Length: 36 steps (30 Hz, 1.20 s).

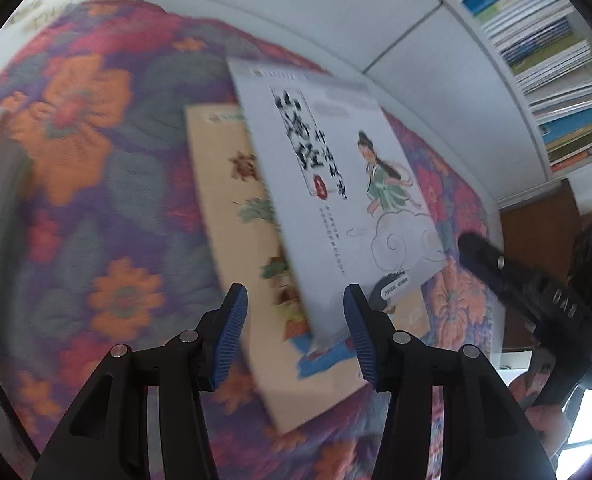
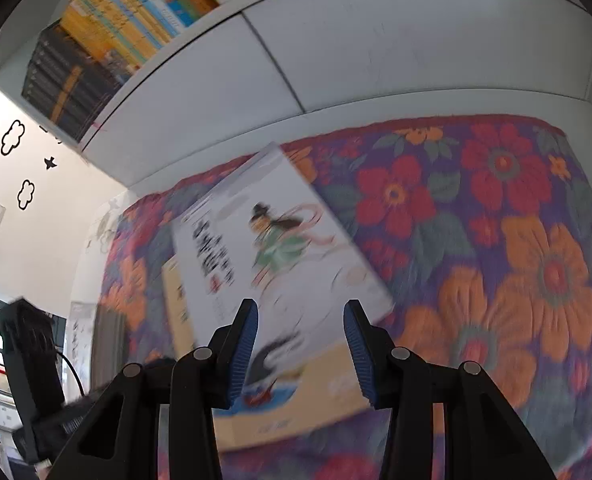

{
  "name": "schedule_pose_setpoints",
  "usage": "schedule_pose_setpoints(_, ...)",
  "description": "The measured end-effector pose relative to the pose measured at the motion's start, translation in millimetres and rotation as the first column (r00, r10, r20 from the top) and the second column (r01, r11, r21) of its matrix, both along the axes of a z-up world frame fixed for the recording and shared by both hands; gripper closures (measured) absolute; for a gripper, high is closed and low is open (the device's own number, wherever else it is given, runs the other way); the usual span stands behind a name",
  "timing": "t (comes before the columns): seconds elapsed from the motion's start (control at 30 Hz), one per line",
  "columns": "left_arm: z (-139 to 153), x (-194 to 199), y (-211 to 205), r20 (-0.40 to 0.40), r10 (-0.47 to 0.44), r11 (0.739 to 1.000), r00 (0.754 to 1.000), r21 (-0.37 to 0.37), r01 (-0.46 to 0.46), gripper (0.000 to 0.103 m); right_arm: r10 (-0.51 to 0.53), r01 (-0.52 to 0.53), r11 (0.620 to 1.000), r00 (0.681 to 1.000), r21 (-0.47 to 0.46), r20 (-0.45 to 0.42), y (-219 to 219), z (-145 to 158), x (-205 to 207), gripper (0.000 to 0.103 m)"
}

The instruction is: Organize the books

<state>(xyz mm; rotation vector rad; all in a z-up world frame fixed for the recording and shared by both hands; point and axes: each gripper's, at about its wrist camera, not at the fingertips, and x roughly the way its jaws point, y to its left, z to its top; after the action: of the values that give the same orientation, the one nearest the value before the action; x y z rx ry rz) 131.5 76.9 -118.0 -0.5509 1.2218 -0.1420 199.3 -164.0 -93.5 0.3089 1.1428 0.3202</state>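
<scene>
White book (image 1: 335, 184): pale cover, black calligraphy, green-robed figure on a cloud. Lies askew on a tan book (image 1: 232, 216), just ahead of both grippers' fingers, on a floral quilt (image 1: 76, 184). Left gripper (image 1: 296, 332) and right gripper (image 2: 300, 346): angled downward, fingers parted, gripping nothing.

Tan book (image 1: 232, 216) partly covered; blurred

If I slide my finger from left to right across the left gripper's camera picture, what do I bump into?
Flowery cover → tan book → white book with the green-robed figure lying on it → other gripper → shelf of books.
</scene>
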Motion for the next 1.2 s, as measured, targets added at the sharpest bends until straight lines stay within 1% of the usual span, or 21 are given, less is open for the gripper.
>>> schedule_pose_setpoints(0.07,2,4,-7,0.037,0.011,1.000,0.999,0.028,-0.012,0.055,0.009,-0.009,1.000,1.000,-0.029,0.003,3,-9,15,0.060)
schedule_pose_setpoints(0.1,2,8,-10,0.040,0.009,0.999,0.999,0.042,-0.011,0.055,0.018,-0.018,0.999,1.000,-0.044,0.005,6,-13,20,0.060)
schedule_pose_setpoints(0.17,1,14,-14,0.047,0.010,0.999,0.999,0.039,-0.012,0.054,0.041,-0.041,0.996,0.999,-0.074,0.004,13,-20,27,0.060)
schedule_pose_setpoints(0.23,1,20,-18,0.057,0.006,0.999,0.998,0.035,-0.008,0.053,0.071,-0.070,0.989,0.997,-0.127,0.004,21,-29,34,0.060)
schedule_pose_setpoints(0.33,0,24,-19,0.062,0.001,0.998,0.998,0.056,-0.004,0.052,0.107,-0.106,0.978,0.994,-0.178,0.000,31,-38,40,0.060)
schedule_pose_setpoints(0.37,0,24,-20,0.062,-0.005,0.998,0.998,0.068,0.001,0.052,0.122,-0.116,0.972,0.992,-0.203,0.016,34,-38,39,0.059)
schedule_pose_setpoints(0.4,-1,25,-22,0.061,-0.012,0.997,0.998,0.077,0.007,0.052,0.136,-0.129,0.967,0.991,-0.219,0.019,37,-38,38,0.057)
schedule_pose_setpoints(0.43,-2,25,-23,0.062,-0.019,0.996,0.998,0.084,0.013,0.052,0.152,-0.144,0.963,0.988,-0.229,0.019,39,-38,37,0.057)
schedule_pose_setpoints(0.5,-3,23,-22,0.066,-0.026,0.996,0.997,0.091,0.020,0.052,0.193,-0.188,0.962,0.981,-0.195,0.003,42,-38,34,0.056)
schedule_pose_setpoints(0.57,-4,24,-21,0.063,-0.038,0.994,0.997,0.103,0.031,0.052,0.220,-0.216,0.953,0.975,-0.213,-0.002,45,-37,30,0.057)
schedule_pose_setpoints(0.63,-4,24,-21,0.064,-0.045,0.994,0.997,0.102,0.039,0.052,0.223,-0.213,0.947,0.975,-0.240,0.015,45,-35,28,0.057)
schedule_pose_setpoints(0.67,-5,28,-23,0.063,-0.047,0.994,0.997,0.097,0.040,0.052,0.207,-0.194,0.946,0.978,-0.258,0.025,44,-34,28,0.057)
schedule_pose_setpoints(0.7,-5,28,-22,0.063,-0.042,0.996,0.997,0.084,0.037,0.052,0.167,-0.149,0.949,0.985,-0.279,0.043,38,-34,32,0.057)
schedule_pose_setpoints(0.73,-6,28,-20,0.062,-0.039,0.997,0.997,0.076,0.034,0.052,0.146,-0.128,0.953,0.988,-0.273,0.045,35,-36,36,0.057)
schedule_pose_setpoints(0.77,-6,28,-19,0.061,-0.038,0.997,0.997,0.070,0.034,0.052,0.134,-0.123,0.965,0.991,-0.233,0.030,30,-40,41,0.056)
schedule_pose_setpoints(0.83,-5,26,-19,0.061,-0.045,0.997,0.997,0.068,0.041,0.052,0.132,-0.128,0.978,0.991,-0.163,0.013,28,-45,45,0.047)
schedule_pose_setpoints(0.9,-4,26,-20,0.061,-0.051,0.996,0.997,0.070,0.046,0.052,0.142,-0.137,0.982,0.989,-0.133,0.026,31,-45,46,0.043)
schedule_pose_setpoints(0.97,-4,25,-19,0.065,-0.040,0.997,0.997,0.072,0.036,0.052,0.167,-0.163,0.978,0.986,-0.134,0.018,37,-46,44,0.039)
schedule_pose_setpoints(1.0,-4,23,-18,0.066,-0.034,0.997,0.997,0.072,0.029,0.052,0.178,-0.176,0.976,0.984,-0.127,0.007,37,-45,44,0.039)
schedule_pose_setpoints(1.13,-2,21,-14,0.060,-0.042,0.994,0.997,0.107,0.036,0.052,0.197,-0.198,0.980,0.979,-0.008,-0.049,25,-46,36,0.039)
schedule_pose_setpoints(1.2,-2,18,-13,0.052,-0.070,0.992,0.996,0.106,0.064,0.052,0.220,-0.221,0.975,0.974,0.002,-0.061,23,-45,27,0.039)
